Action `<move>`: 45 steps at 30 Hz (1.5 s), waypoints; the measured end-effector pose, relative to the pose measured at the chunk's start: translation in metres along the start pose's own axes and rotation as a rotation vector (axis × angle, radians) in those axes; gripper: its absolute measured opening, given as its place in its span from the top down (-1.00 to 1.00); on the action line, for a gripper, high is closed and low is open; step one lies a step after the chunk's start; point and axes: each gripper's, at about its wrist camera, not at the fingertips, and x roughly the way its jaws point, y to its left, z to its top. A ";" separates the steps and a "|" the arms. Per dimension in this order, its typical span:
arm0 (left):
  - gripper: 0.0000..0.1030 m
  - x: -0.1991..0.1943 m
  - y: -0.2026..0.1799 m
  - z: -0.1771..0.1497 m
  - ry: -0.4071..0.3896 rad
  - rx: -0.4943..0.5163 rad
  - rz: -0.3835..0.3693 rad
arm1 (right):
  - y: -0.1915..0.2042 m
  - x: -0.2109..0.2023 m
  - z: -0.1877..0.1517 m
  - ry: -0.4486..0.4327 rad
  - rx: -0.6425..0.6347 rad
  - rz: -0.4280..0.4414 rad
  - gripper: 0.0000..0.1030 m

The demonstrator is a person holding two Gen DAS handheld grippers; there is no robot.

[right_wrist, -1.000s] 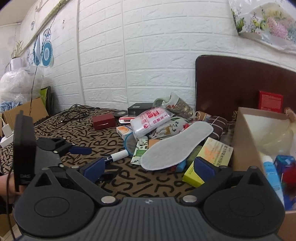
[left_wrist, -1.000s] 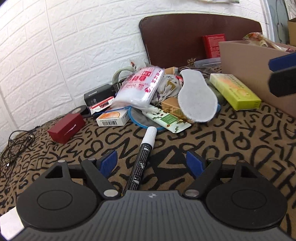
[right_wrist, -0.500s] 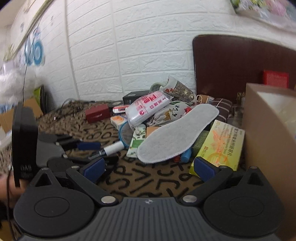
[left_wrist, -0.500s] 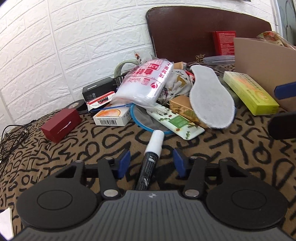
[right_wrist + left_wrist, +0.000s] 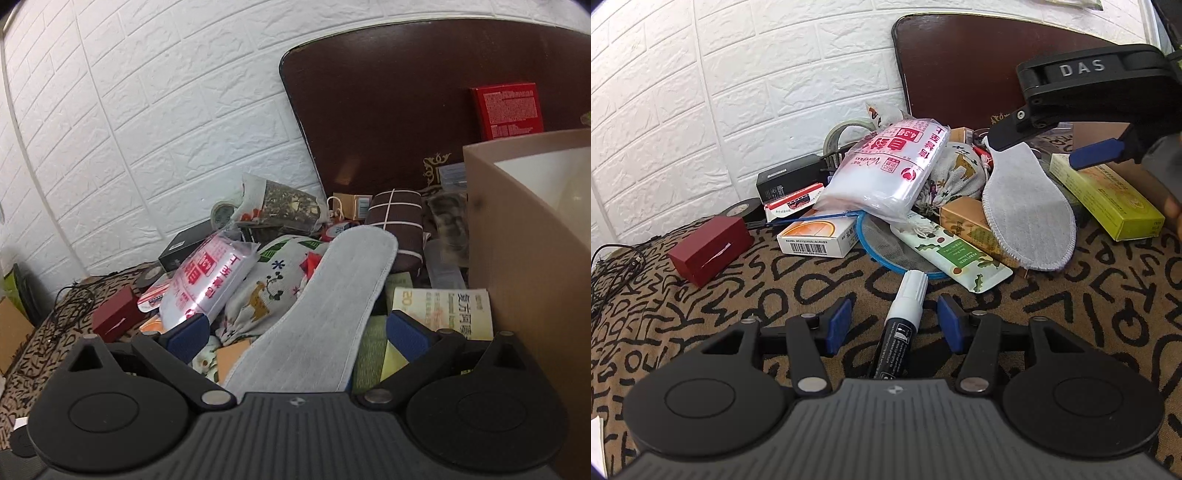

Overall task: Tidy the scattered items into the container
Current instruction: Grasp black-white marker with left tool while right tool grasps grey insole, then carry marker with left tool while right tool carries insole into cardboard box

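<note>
A black marker with a white cap (image 5: 905, 317) lies on the patterned cloth between my left gripper's (image 5: 894, 325) blue pads; the jaws stand partly closed around it, a gap on each side. My right gripper (image 5: 295, 334) is open and straddles a grey shoe insole (image 5: 325, 302) on top of the pile. It also shows in the left wrist view (image 5: 1082, 110) above the insole (image 5: 1027, 206). The brown cardboard box (image 5: 524, 266) stands at the right.
The pile holds a clear plastic bag with red print (image 5: 890, 166), a floral pouch (image 5: 273, 291), a yellow-green box (image 5: 1108, 195), a green tube (image 5: 953, 251), a blue-rimmed strainer (image 5: 882, 243), an orange-white box (image 5: 816, 240) and a red box (image 5: 709, 247). A dark headboard (image 5: 388, 110) leans on the brick wall.
My left gripper's jaws have narrowed around the marker. My right gripper has moved forward over the pile and now straddles the insole.
</note>
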 end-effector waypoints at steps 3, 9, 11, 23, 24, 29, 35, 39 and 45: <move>-0.24 0.002 0.001 0.001 0.007 -0.019 0.023 | 0.005 0.005 0.002 -0.007 -0.007 -0.034 -1.00; -0.43 0.006 0.004 0.005 0.028 -0.075 0.078 | 0.025 0.021 0.005 0.038 -0.063 -0.109 -1.00; -0.43 0.006 0.001 0.005 0.028 -0.068 0.105 | 0.026 0.034 0.003 0.083 -0.074 -0.159 -1.00; -0.43 0.005 0.006 0.004 0.032 -0.104 0.083 | 0.020 0.040 -0.006 0.092 -0.260 -0.082 -0.34; -0.43 0.005 0.006 0.004 0.031 -0.101 0.084 | 0.020 0.035 -0.007 0.099 -0.277 -0.075 -0.25; -0.43 0.007 0.006 0.004 0.031 -0.093 0.090 | 0.024 0.008 -0.024 0.106 -0.366 -0.021 -0.13; -0.43 0.006 0.004 0.003 0.030 -0.085 0.098 | 0.041 -0.036 -0.040 0.093 -0.440 0.094 -0.13; -0.43 0.006 0.003 0.003 0.027 -0.083 0.102 | 0.044 -0.065 -0.047 0.061 -0.457 0.114 -0.12; 0.40 -0.005 0.005 0.004 0.023 -0.126 0.043 | 0.038 -0.077 -0.060 0.088 -0.442 0.116 -0.12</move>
